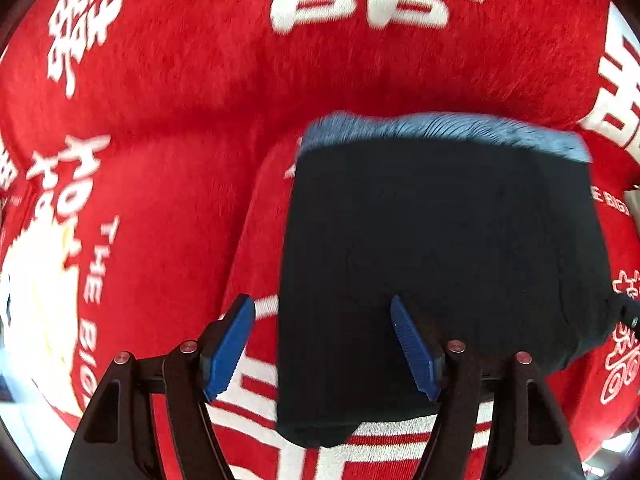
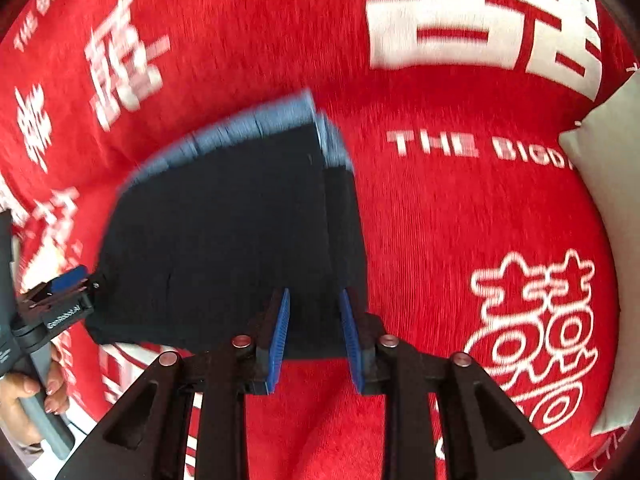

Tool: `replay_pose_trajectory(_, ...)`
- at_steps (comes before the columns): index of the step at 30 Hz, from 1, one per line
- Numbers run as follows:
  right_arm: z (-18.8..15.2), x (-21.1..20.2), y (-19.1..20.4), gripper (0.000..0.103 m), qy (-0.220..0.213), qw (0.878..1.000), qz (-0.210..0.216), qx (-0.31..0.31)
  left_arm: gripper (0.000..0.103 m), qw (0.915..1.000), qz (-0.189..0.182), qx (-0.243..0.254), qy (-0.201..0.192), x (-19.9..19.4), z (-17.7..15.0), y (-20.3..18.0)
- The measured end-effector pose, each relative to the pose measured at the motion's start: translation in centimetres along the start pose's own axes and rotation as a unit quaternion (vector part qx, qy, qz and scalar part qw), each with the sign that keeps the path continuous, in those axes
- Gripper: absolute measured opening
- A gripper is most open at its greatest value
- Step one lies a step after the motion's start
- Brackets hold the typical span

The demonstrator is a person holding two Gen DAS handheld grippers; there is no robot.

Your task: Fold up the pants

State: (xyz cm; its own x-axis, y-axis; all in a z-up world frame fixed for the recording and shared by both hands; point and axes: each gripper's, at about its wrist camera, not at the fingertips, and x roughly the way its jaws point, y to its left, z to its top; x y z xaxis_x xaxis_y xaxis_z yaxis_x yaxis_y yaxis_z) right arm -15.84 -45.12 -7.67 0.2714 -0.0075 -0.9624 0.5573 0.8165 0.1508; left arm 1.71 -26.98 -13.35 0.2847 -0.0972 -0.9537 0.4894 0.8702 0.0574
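Folded dark navy pants lie flat on a red blanket, their blue ribbed waistband on the far side. My left gripper stands wide open over the pants' near left edge: one pad sits over the blanket, the other over the cloth. In the right wrist view the pants fill the centre left. My right gripper hangs over their near right corner, jaws a narrow gap apart with dark cloth showing flat between the pads. The left gripper shows at the pants' left edge, held by a hand.
The red blanket with white printed characters covers the whole surface. A grey pillow lies at the right edge. A pale patch shows at the far left of the left wrist view. Both views are blurred.
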Motion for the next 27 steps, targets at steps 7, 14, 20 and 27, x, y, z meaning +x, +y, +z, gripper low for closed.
replay_pose_trajectory(7, -0.9, 1.5, -0.5, 0.032, -0.014, 1.0, -0.011, -0.006, 0.082, 0.9997, -0.014, -0.019, 0.003, 0.5, 0.0, 0.6)
replay_pose_trajectory(14, -0.9, 2.1, -2.9, 0.063, 0.018, 0.998, -0.001, 0.056, 0.099, 0.9979, -0.025, -0.043, 0.043, 1.4, 1.1, 2.4)
replay_pose_trajectory(20, -0.6, 1.5, -2.1, 0.064, 0.02, 0.999, -0.031, 0.033, 0.099, 0.9975, -0.029, -0.042, 0.048, 1.4, 0.9, 2.4)
replay_pose_trajectory(27, 0.0, 1.5, -1.9, 0.065, 0.029, 0.998, -0.036, 0.034, 0.099, 0.9978, -0.031, -0.037, 0.046, 1.1, 0.9, 1.9)
